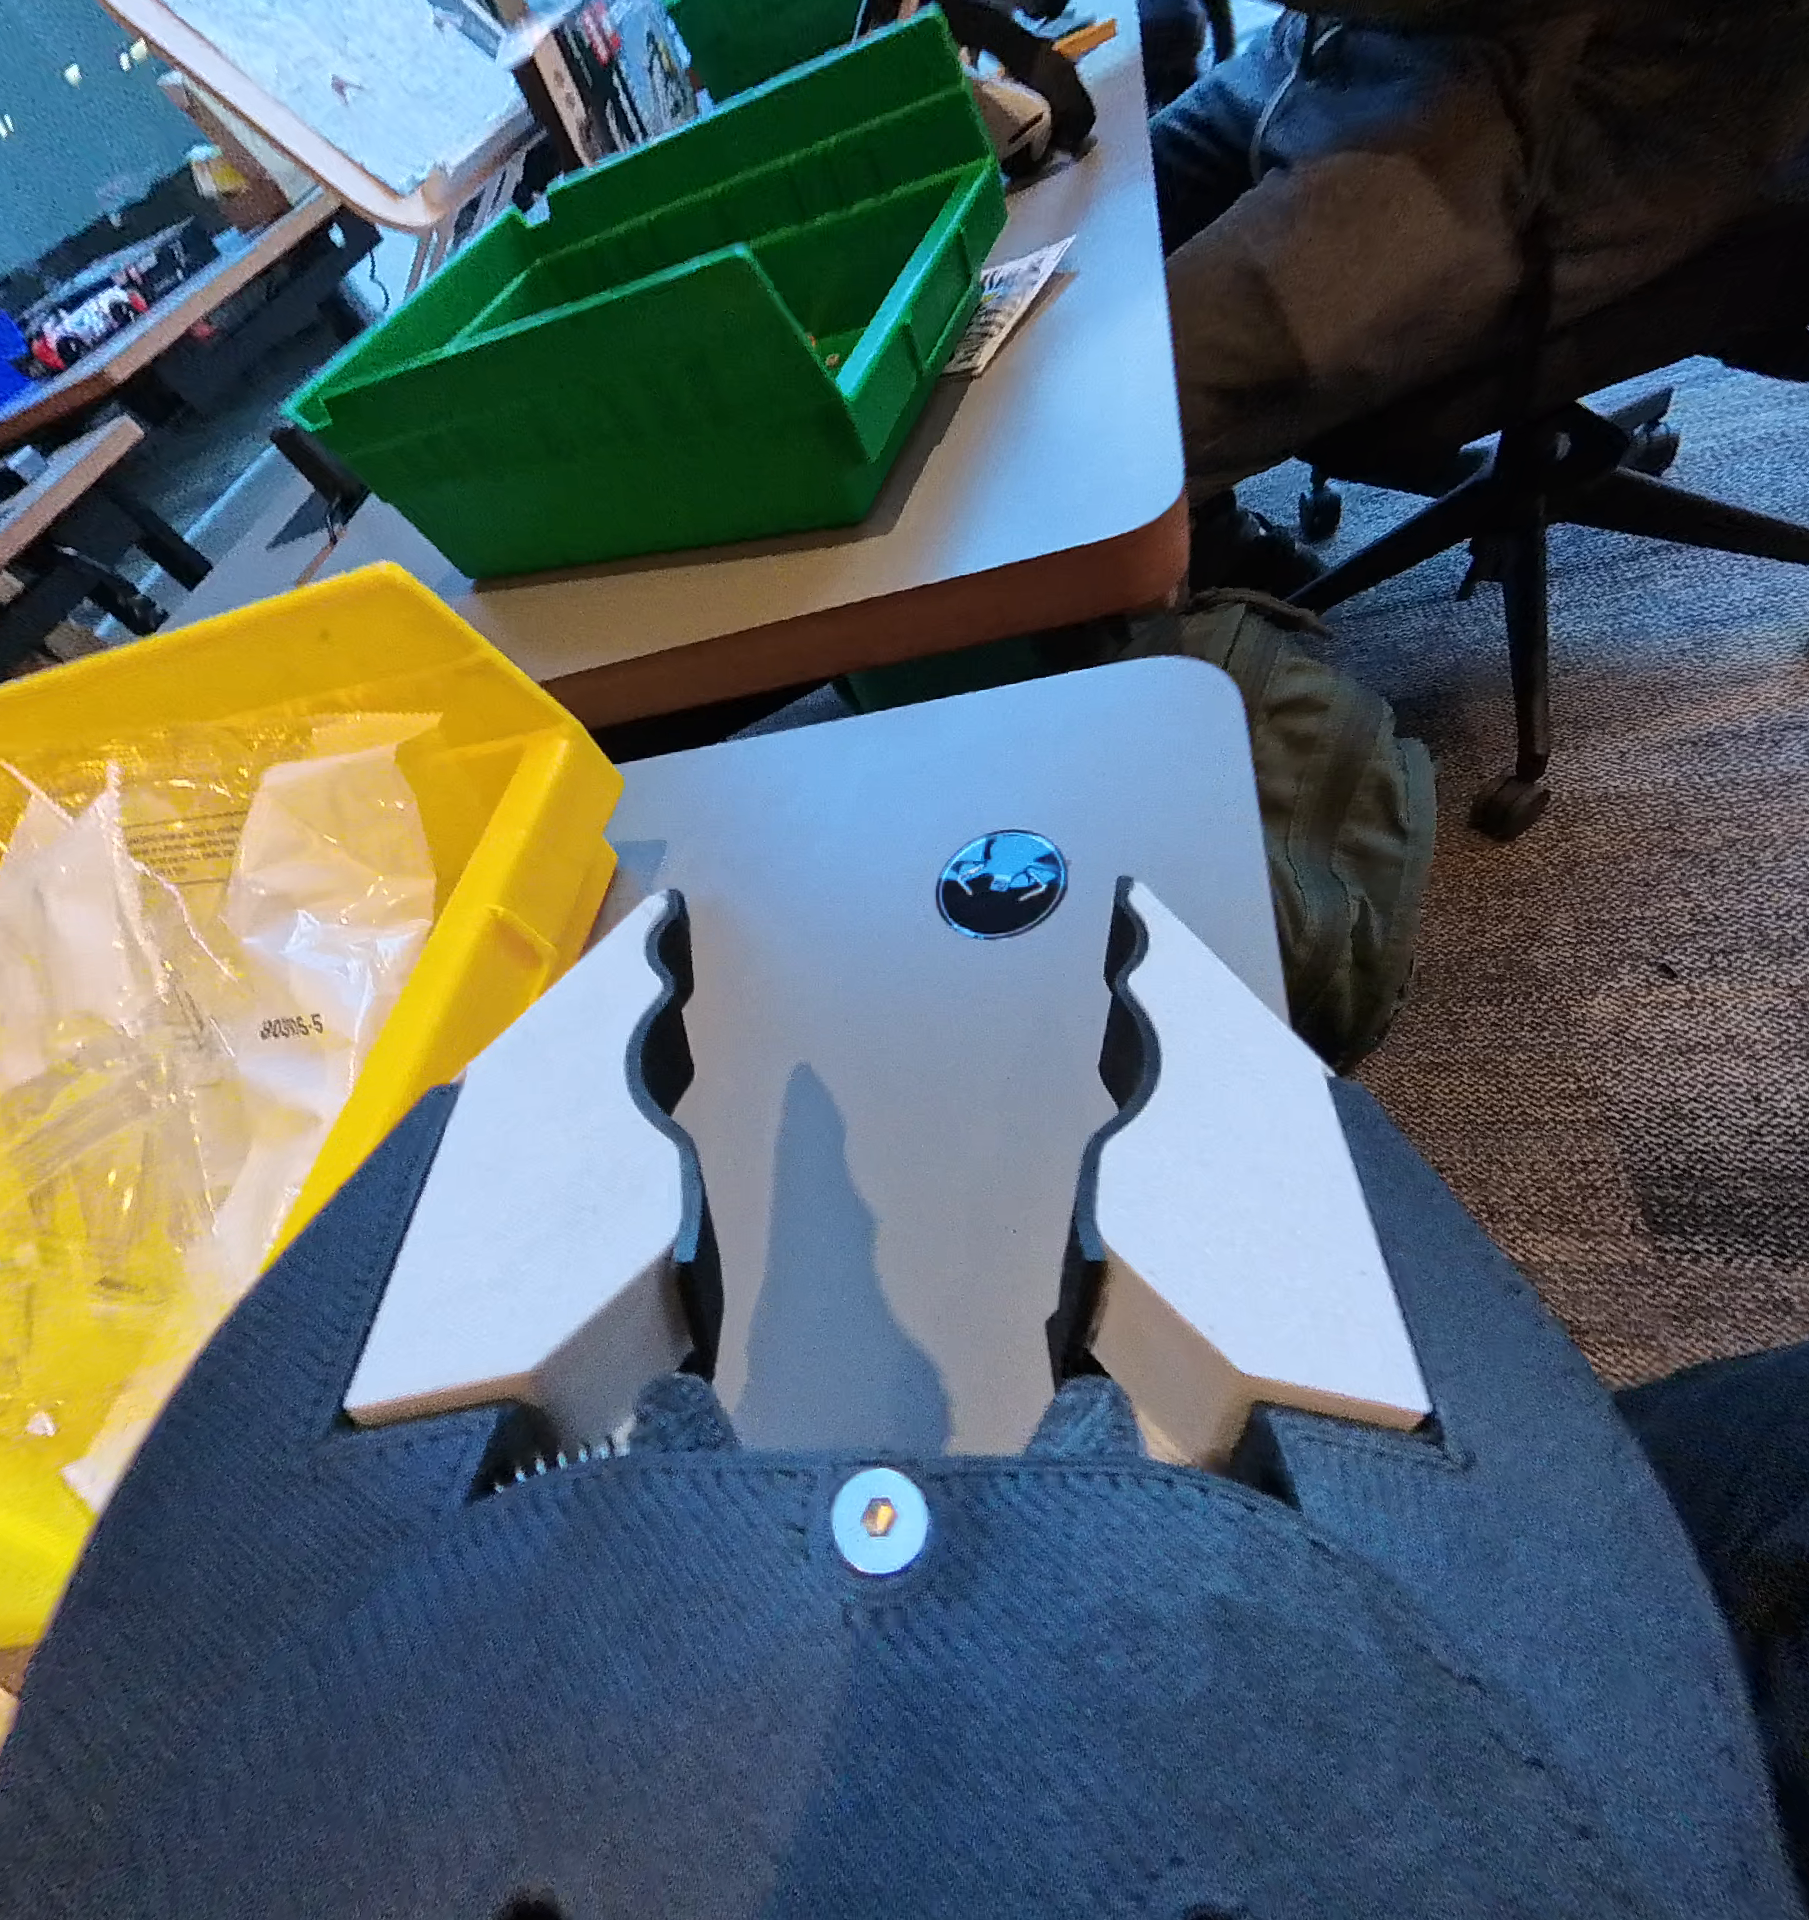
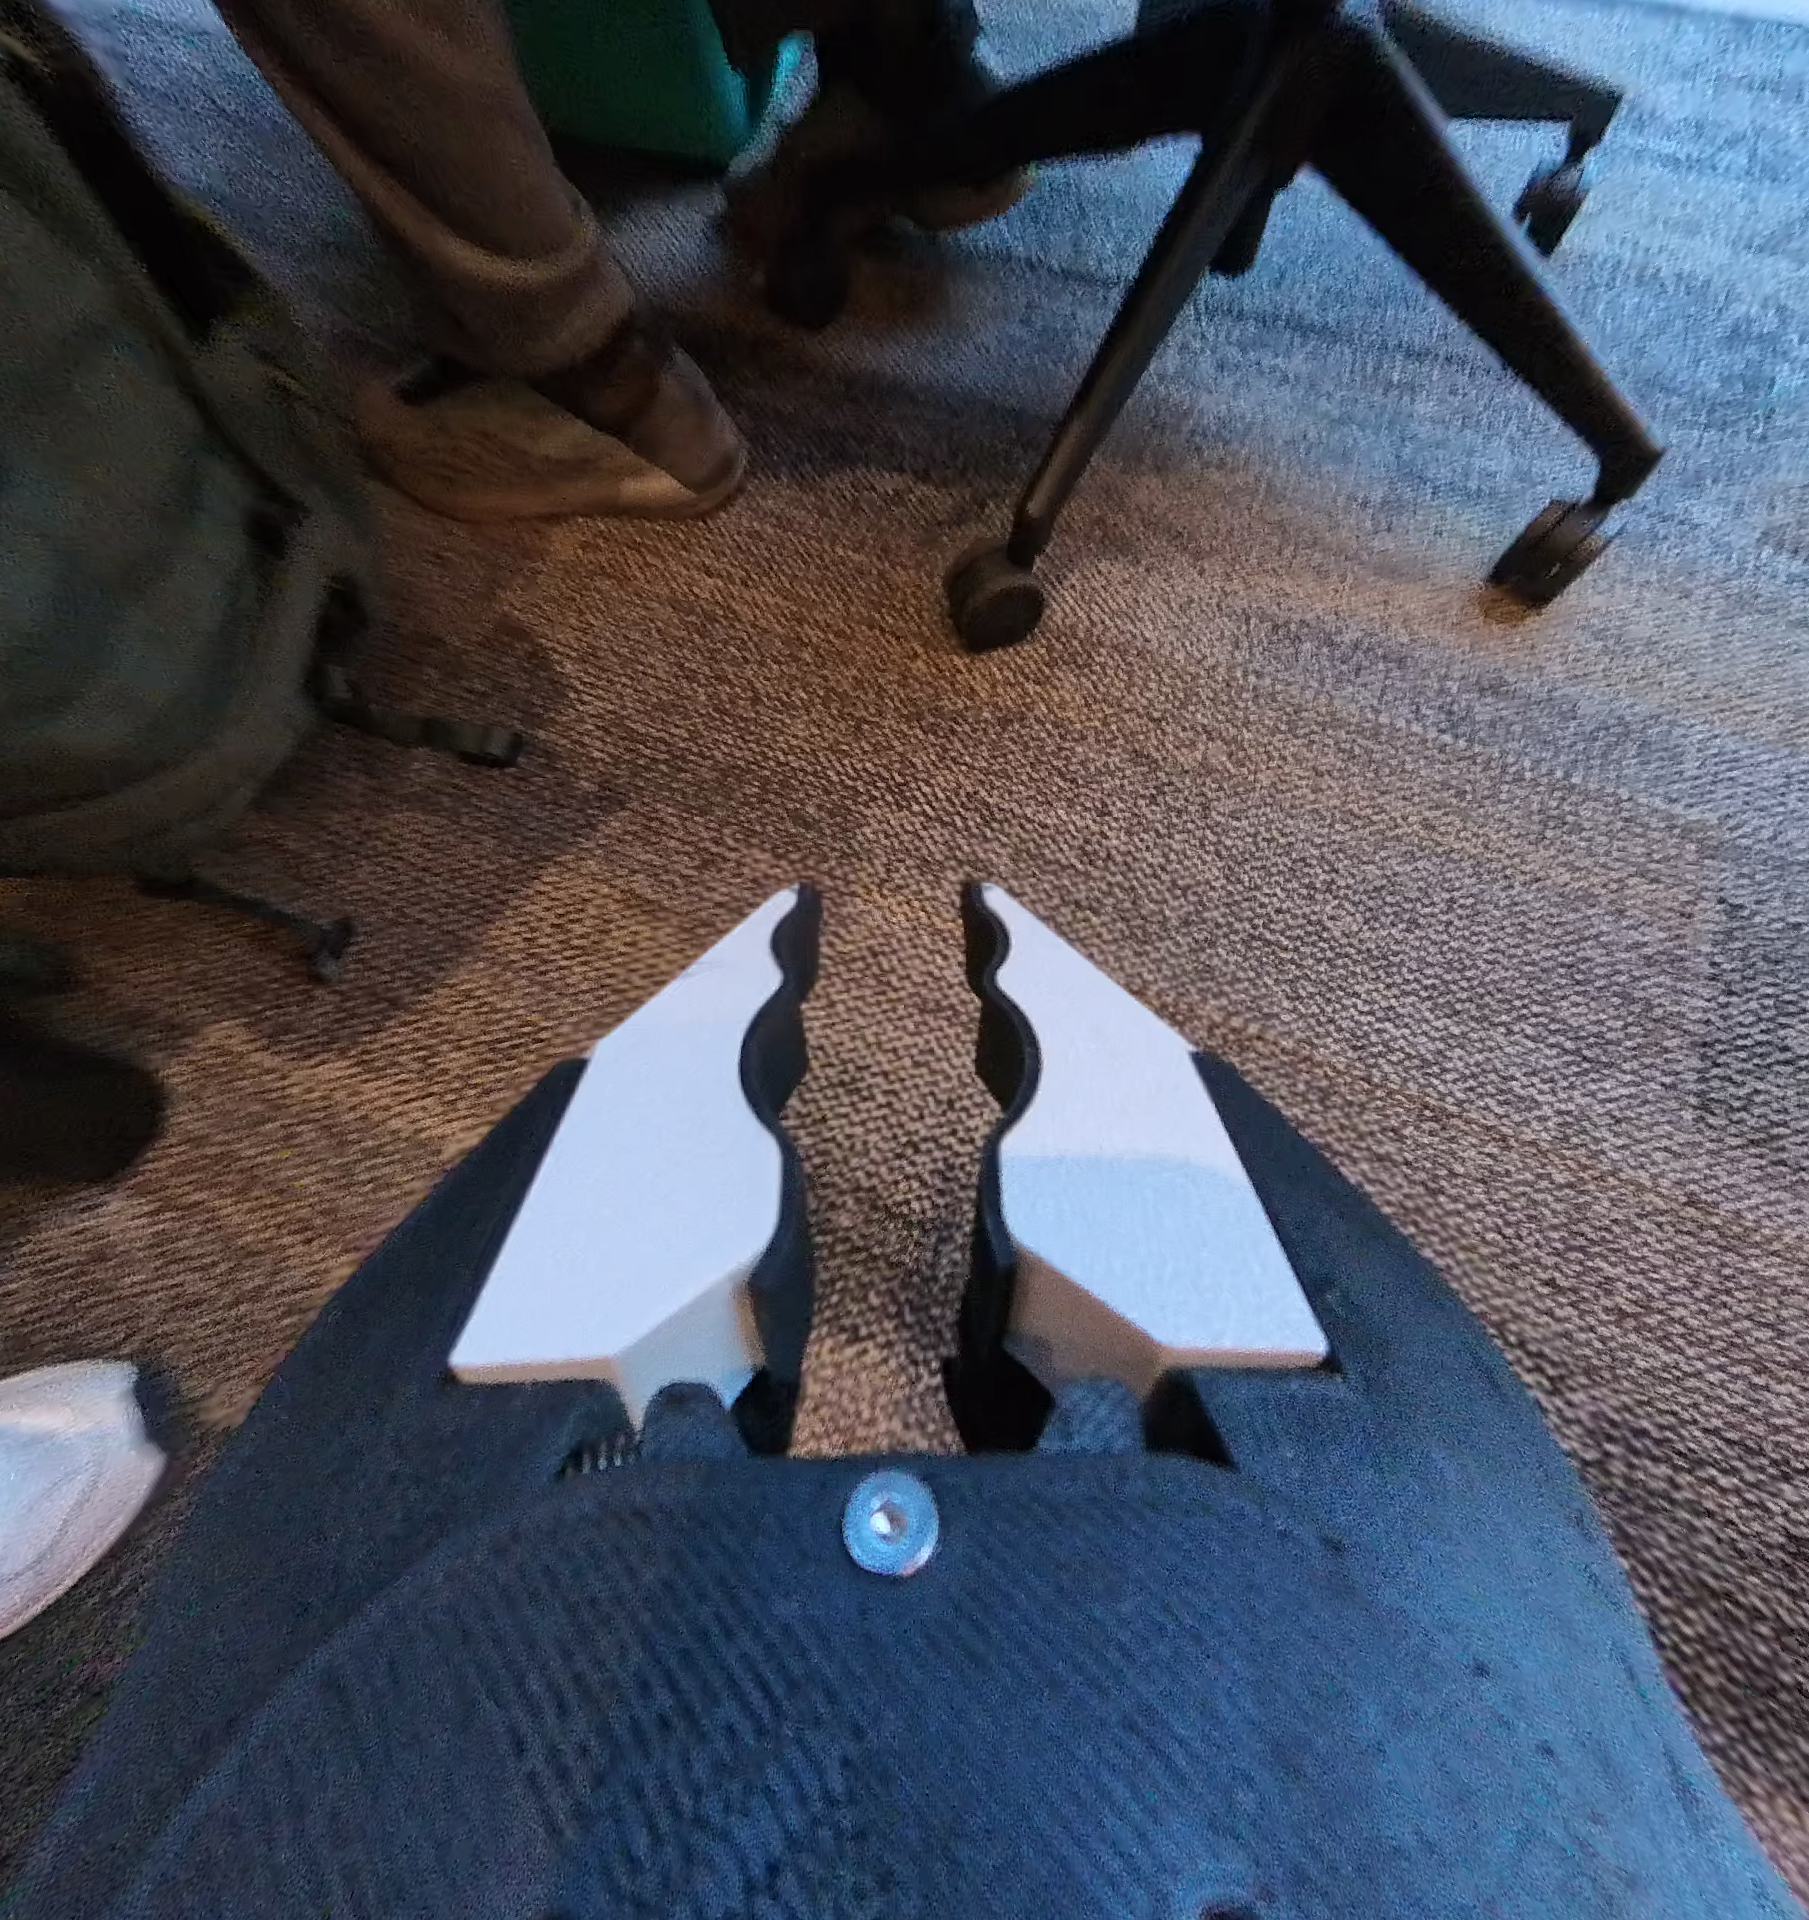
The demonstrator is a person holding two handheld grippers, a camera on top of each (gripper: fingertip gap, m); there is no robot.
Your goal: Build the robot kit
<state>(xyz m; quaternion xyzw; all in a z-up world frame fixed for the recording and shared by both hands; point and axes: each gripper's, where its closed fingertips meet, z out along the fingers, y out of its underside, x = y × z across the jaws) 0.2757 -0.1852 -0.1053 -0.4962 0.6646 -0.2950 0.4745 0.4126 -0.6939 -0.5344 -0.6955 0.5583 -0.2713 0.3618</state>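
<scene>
Left gripper, fingers wide apart and empty, hovers over a grey table near a round black sticker, yellow bin at left. Right gripper, fingers slightly apart and empty, hangs over carpet.

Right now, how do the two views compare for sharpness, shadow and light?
Left wrist view: sharp; the left tongs cast a dark shadow on the grey tabletop, glare on the plastic bags in the yellow bin. Right wrist view: soft, the carpet warm-lit, bending toward the edges.

My left gripper has bare surface ahead, save a round sticker; a yellow bin blocks leftward.
</scene>
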